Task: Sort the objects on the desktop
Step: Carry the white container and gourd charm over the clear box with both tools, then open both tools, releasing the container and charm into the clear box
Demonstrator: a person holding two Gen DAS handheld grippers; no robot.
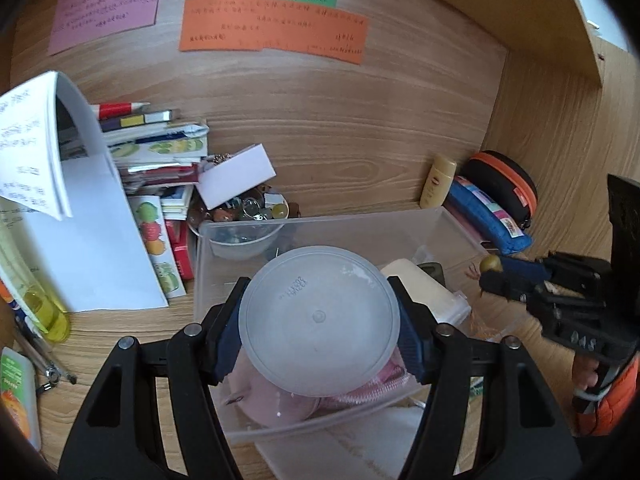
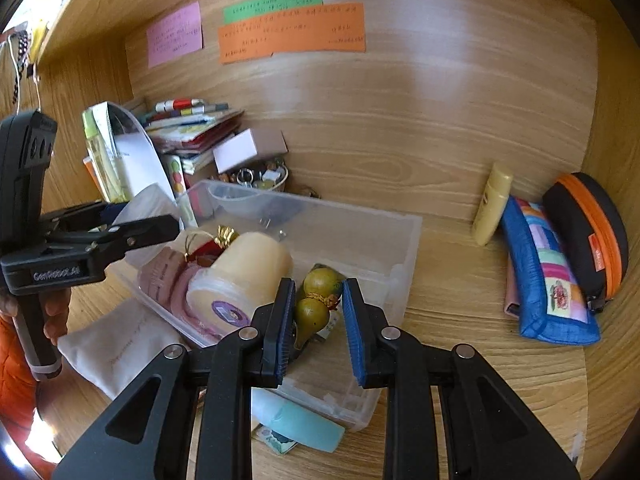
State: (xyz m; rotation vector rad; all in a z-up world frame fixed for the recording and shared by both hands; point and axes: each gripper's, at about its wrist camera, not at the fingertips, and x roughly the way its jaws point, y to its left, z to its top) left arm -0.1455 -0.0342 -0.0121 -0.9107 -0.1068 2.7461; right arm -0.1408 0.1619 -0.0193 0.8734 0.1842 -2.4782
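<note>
My left gripper (image 1: 318, 326) is shut on a round translucent plastic lid (image 1: 320, 320) and holds it over the clear plastic bin (image 1: 456, 224). The bin holds a cream jar (image 2: 244, 272), a pink pouch (image 2: 168, 276) and a green gourd ornament (image 2: 316, 300). My right gripper (image 2: 316, 320) is open, its blue pads on either side of the gourd, apart from it. In the left wrist view the right gripper (image 1: 496, 274) reaches into the bin from the right.
A pile of books and papers (image 1: 156, 152) and a bowl of trinkets (image 1: 244, 216) stand behind the bin. A yellow tube (image 2: 492, 208), a blue pouch (image 2: 548, 276) and an orange-zip case (image 2: 592, 236) lie right. A white cloth bag (image 2: 116, 344) and teal tube (image 2: 296, 420) lie in front.
</note>
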